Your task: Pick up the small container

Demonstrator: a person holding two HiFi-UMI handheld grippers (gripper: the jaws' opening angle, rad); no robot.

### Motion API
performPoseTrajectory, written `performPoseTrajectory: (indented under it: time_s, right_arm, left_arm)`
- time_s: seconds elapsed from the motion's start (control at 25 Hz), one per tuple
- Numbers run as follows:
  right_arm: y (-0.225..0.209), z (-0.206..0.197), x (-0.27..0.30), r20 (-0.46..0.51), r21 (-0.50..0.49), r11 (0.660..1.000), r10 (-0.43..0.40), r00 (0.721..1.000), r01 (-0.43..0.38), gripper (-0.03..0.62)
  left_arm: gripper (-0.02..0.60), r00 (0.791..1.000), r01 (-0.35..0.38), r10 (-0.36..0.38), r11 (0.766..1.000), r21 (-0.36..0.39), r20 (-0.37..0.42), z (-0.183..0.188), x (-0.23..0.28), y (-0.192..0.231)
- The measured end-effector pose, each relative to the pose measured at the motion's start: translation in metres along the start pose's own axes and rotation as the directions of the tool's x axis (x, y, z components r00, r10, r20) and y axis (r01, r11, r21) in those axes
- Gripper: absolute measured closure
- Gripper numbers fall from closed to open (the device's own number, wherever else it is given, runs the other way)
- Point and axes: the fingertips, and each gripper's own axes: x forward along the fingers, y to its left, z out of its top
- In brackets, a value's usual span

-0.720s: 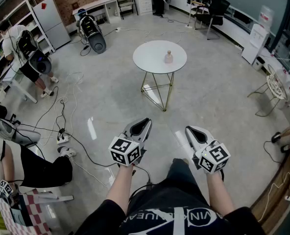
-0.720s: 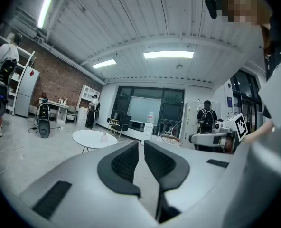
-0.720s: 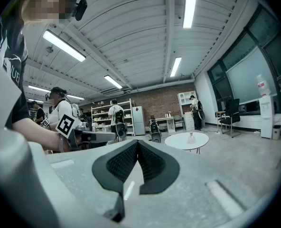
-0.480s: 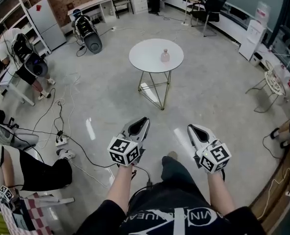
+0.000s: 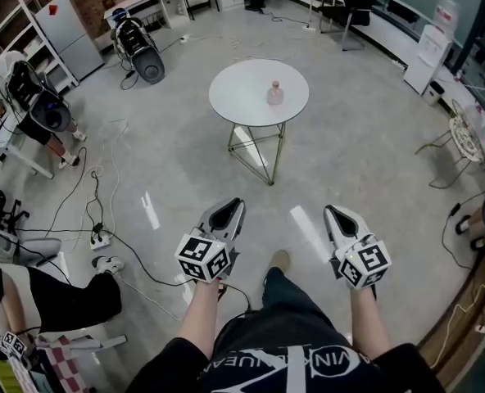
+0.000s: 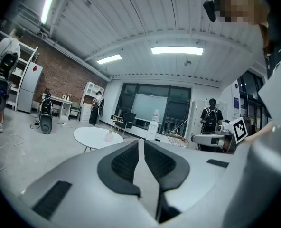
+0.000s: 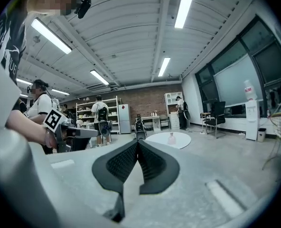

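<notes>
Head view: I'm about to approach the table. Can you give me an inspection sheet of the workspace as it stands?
Surface: round white table on thin metal legs, top looks bare apart from one item.
Job's things: small container upright on the table, right of centre, untouched.
Clutter: nothing seen on the table.
Grippers: left gripper and right gripper both shut and empty, held over the floor well short of the table.
Cables: cables trail across the floor at left from a power strip; none seen on the direct path to the table.
Surroundings: person by the shelving at far left; wire chair at right.
</notes>
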Motion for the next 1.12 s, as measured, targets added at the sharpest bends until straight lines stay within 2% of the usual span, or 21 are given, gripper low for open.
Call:
performPoseTrajectory:
  time_s: [0.32, 0.72, 0.88, 1.12]
  right_arm:
    - [-0.040, 0.006, 0.061, -0.021, 0.025, 1.000, 0.018, 1.000, -0.018, 0.588]
    - [-0.106, 0.001, 0.134, -0.062, 0.083, 0.996, 0.015, 0.998, -0.010, 0.587]
    - [-0.126, 0.000, 0.155, -0.076, 0.095, 0.995, 0.038, 0.996, -0.030, 0.586]
    - [-0.146, -0.004, 0.171, -0.100, 0.100, 0.995, 0.031, 0.995, -0.021, 0.586]
  left_arm:
    - [0.543, 0.999, -0.037, 0.036, 0.999, -0.034, -0.035, 0.008, 0.053, 0.047]
    - [0.543, 0.998, -0.040, 0.038, 0.998, -0.039, -0.052, 0.024, 0.131, 0.097]
    - [0.543, 0.998, -0.036, 0.034, 0.998, -0.052, -0.045, 0.029, 0.162, 0.108]
    - [0.543, 0.998, -0.037, 0.033, 0.997, -0.071, -0.054, 0.022, 0.188, 0.122]
